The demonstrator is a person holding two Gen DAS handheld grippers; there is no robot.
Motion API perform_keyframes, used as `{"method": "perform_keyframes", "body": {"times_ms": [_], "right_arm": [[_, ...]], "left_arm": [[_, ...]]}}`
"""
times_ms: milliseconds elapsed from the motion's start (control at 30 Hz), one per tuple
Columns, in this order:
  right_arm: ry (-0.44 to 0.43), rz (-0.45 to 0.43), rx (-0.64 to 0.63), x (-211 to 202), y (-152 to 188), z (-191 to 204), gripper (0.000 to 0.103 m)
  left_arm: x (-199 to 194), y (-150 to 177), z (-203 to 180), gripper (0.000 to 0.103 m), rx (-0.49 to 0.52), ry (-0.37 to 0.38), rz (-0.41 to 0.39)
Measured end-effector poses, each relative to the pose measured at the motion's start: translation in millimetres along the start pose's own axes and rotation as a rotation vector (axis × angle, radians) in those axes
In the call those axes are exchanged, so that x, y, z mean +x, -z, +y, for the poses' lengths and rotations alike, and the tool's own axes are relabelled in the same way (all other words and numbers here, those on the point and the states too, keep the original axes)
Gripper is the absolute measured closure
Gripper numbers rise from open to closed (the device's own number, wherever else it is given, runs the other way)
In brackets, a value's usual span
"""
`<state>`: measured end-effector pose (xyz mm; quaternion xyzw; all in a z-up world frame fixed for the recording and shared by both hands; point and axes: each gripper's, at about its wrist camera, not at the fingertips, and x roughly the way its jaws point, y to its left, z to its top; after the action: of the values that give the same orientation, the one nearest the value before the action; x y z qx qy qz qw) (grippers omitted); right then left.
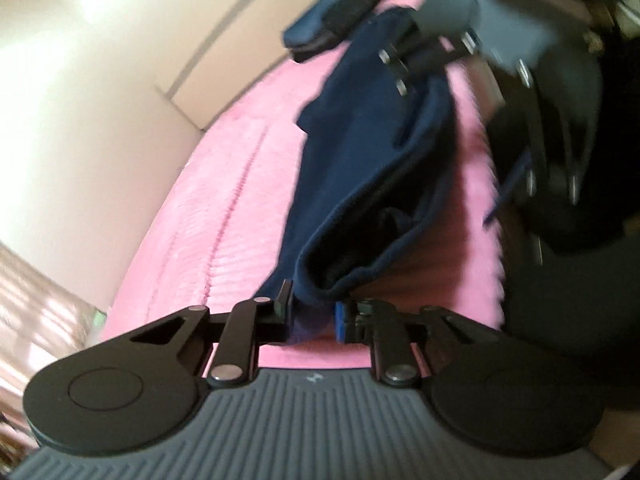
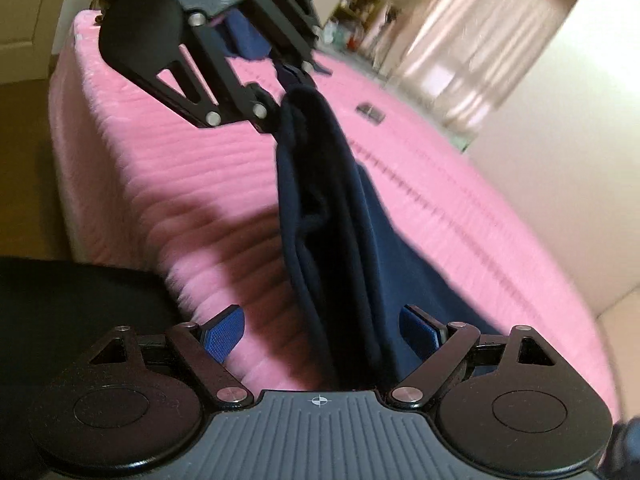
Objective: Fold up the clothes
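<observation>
Your left hand-held gripper (image 1: 311, 312) pinches one end of the navy garment (image 1: 360, 168) just above the pink bed cover (image 1: 224, 200). Your right hand-held gripper (image 2: 322, 328) is spread wide, the cloth running loose between its blue pads (image 2: 224, 334) (neither pad presses it). The garment hangs stretched between the two grippers. Farther off, a folded dark-blue piece (image 1: 332, 16) lies on the cover.

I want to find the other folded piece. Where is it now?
In the left wrist view, the folded piece lies at the far end of the pink bed, just beyond the navy garment.
</observation>
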<state>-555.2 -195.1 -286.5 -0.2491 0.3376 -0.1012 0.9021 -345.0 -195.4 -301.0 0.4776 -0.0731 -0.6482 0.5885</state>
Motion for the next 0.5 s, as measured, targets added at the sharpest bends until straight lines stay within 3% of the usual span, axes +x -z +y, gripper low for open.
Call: {"method": "perform_keyframes", "body": {"times_ms": [67, 100, 133, 167, 300, 500], "right_arm": [[0.04, -0.021, -0.052, 8, -4, 5, 0.019], [0.052, -0.024, -0.073, 13, -5, 7, 0.032], [0.056, -0.018, -0.076, 18, -7, 5, 0.08], [0.056, -0.008, -0.072, 24, -9, 3, 0.089], [0.022, -0.029, 0.009, 22, -9, -14, 0.09], [0.008, -0.059, 0.08, 11, -9, -34, 0.09]], "left_arm": [[0, -5, 5, 0.087, -0.011, 0.011, -0.003], [-1, -8, 5, 0.087, -0.012, 0.015, -0.005], [0, -11, 5, 0.087, -0.014, 0.018, -0.004], [-2, -10, 4, 0.087, -0.012, 0.019, -0.001], [-7, -2, -8, 0.079, 0.058, -0.003, 0.024], [15, 8, -23, 0.068, 0.286, -0.076, 0.062]]}}
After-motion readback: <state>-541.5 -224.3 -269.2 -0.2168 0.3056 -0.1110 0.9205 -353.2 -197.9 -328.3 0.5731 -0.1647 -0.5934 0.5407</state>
